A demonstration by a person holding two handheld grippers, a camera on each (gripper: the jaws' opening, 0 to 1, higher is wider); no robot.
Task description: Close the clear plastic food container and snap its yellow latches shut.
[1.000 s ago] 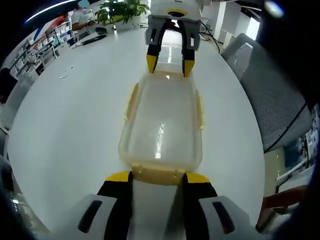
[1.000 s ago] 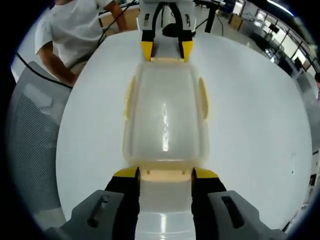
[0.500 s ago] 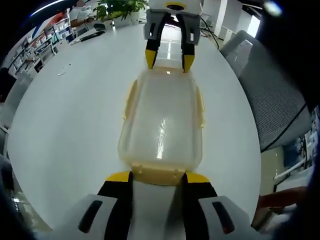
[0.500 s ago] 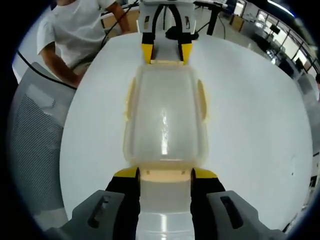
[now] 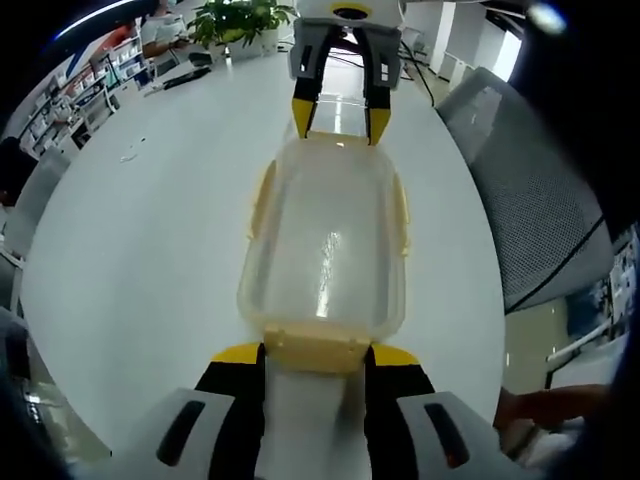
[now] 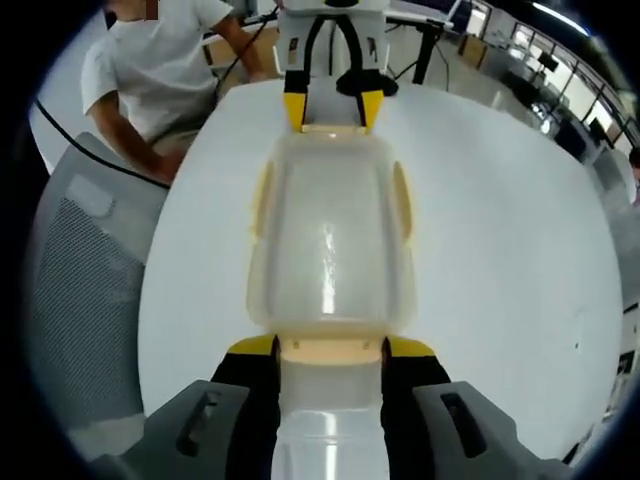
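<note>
The clear plastic container (image 5: pixel 325 240) lies lengthwise between my two grippers, its lid down. Pale yellow latches (image 5: pixel 262 200) lie along its long sides. My left gripper (image 5: pixel 316 354) has its yellow-tipped jaws against both sides of the near end latch (image 5: pixel 315 348). In the left gripper view, my right gripper (image 5: pixel 340 118) meets the far end. In the right gripper view the container (image 6: pixel 330 235) runs away from me. My right gripper (image 6: pixel 331 347) clasps its own end latch (image 6: pixel 330 349), and my left gripper (image 6: pixel 330 108) holds the far end.
Underneath is a round white table (image 5: pixel 140 230), also in the right gripper view (image 6: pixel 510 240). A grey mesh chair (image 5: pixel 540 190) stands at its edge, beside a seated person in a white shirt (image 6: pixel 160 70). Plants (image 5: pixel 240 20) and desk clutter sit at the far side.
Both views have drifted a little and the table looks slightly farther off. The container keeps the same place between the two grippers, and the jaws have not changed.
</note>
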